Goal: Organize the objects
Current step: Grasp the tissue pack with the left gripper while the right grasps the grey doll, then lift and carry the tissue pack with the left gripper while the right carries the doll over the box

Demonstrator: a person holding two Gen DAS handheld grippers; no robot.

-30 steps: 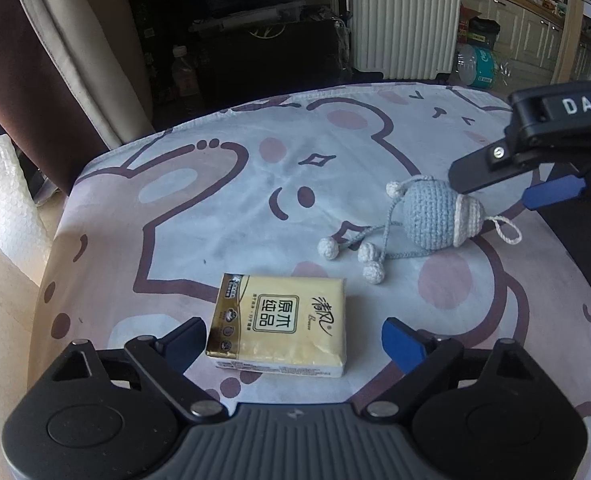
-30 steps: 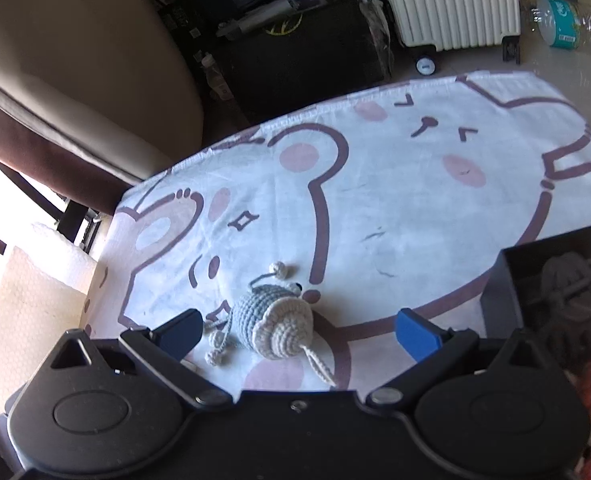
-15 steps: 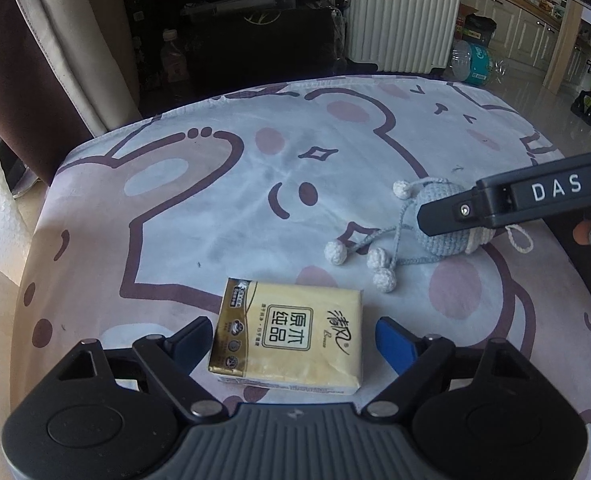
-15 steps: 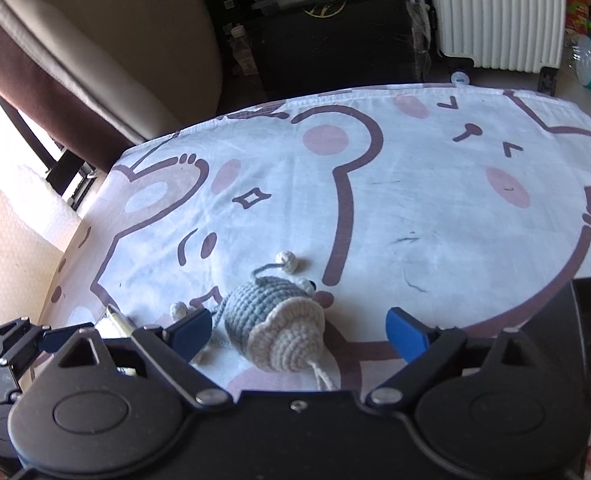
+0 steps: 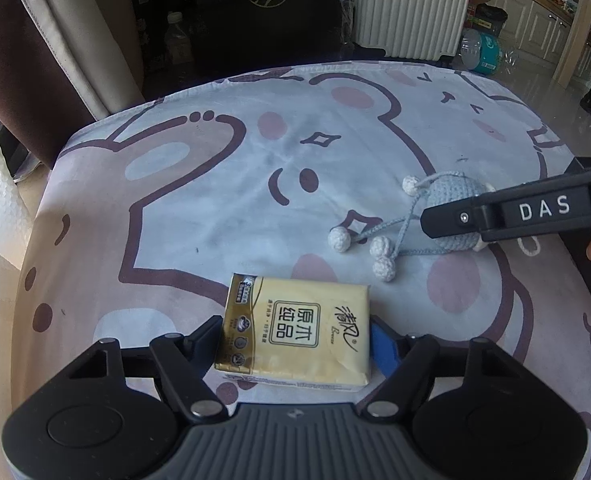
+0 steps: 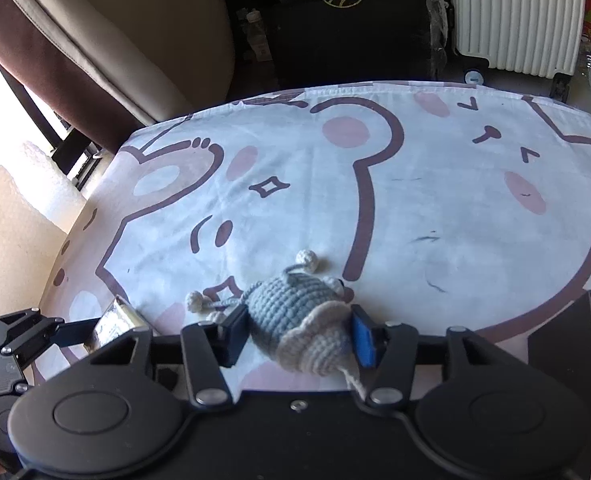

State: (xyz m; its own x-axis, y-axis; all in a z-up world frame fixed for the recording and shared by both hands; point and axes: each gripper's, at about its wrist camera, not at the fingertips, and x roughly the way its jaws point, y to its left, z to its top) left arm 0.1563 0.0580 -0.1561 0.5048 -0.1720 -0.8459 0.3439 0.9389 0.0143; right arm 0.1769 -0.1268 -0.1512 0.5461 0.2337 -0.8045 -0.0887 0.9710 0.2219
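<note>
Resting on a bear-print cloth [image 5: 223, 184], glossy yellow tissue pack [image 5: 295, 338] pinched between left gripper [image 5: 295, 342] fingers, knitted grey-blue toy [image 6: 299, 322] with pom-pom cords clamped in right gripper [image 6: 297, 334].

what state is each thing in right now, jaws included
tissue pack: flat on the cloth, between the left jaws, both pads touching its ends
crochet toy: on the cloth, right jaws closed on its body
left gripper: shut on the pack
right gripper: shut on the toy
tablecloth: spread flat
</note>
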